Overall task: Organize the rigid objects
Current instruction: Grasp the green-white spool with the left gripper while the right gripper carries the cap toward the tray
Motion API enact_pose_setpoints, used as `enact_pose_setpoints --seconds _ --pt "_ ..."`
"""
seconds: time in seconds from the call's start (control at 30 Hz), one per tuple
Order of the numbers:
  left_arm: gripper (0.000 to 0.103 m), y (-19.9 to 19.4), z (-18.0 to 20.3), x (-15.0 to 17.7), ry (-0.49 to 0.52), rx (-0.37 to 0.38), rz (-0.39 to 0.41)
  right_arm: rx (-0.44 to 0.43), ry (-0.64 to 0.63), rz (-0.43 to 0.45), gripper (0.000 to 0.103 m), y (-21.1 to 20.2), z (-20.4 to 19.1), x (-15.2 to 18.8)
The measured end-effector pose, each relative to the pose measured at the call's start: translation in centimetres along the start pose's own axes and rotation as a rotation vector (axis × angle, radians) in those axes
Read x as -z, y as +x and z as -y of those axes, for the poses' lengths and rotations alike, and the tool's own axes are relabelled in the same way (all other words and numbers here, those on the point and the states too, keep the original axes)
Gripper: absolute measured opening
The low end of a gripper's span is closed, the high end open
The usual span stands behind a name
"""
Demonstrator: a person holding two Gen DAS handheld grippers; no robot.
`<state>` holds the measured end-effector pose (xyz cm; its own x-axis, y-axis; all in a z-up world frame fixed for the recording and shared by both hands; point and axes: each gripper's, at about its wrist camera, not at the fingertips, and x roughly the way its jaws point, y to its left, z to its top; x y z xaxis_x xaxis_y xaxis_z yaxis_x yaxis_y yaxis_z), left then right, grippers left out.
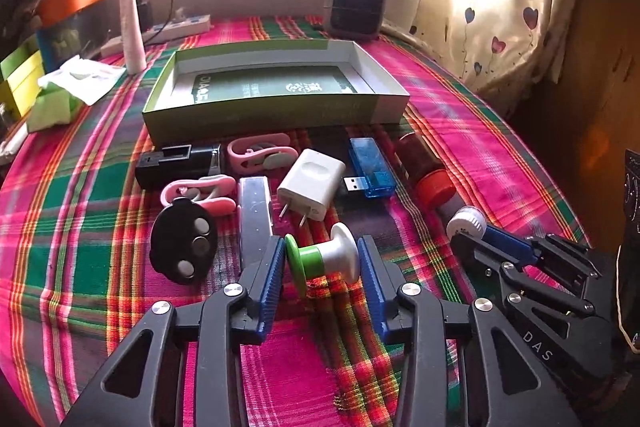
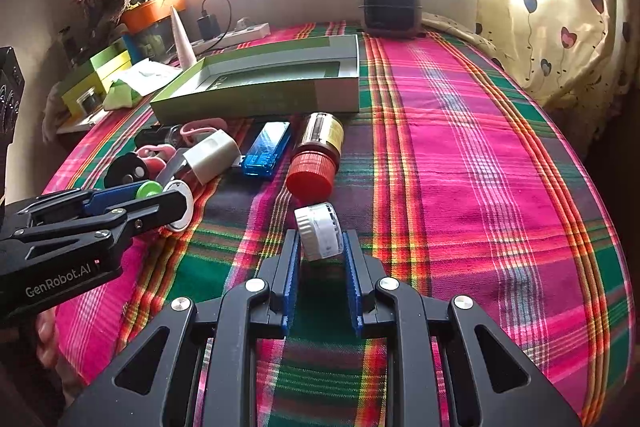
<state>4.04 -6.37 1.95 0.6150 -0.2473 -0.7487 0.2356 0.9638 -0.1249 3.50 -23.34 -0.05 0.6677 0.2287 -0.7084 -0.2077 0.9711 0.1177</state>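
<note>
Plaid cloth (image 1: 460, 99): spool (image 1: 324, 259) between left jaws (pads touching); right jaws clamp bottle (image 2: 320, 231).

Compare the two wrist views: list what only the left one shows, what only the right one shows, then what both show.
Only the left wrist view: the spool's whole shape between the left gripper's pads, and the black box in full.

Only the right wrist view: the white bottle's body between the right gripper's pads, and the jar's yellow label.

Both: the open tray, charger, blue USB stick, heater and plaid cloth.
</note>
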Motion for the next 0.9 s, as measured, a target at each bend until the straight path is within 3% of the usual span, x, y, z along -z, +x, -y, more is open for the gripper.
enact_pose_setpoints --seconds 0.5,0.9 --pt "0.036 -1.3 -1.1 -1.3 -0.018 0.022 0.05 -0.007 -0.027 0.041 0.022 -0.9 -0.8 -1.5" --pt "0.036 -1.6 -3.5 -5.4 -0.012 0.007 0.099 -0.023 -0.041 0.088 0.022 -0.8 -1.2 -5.7"
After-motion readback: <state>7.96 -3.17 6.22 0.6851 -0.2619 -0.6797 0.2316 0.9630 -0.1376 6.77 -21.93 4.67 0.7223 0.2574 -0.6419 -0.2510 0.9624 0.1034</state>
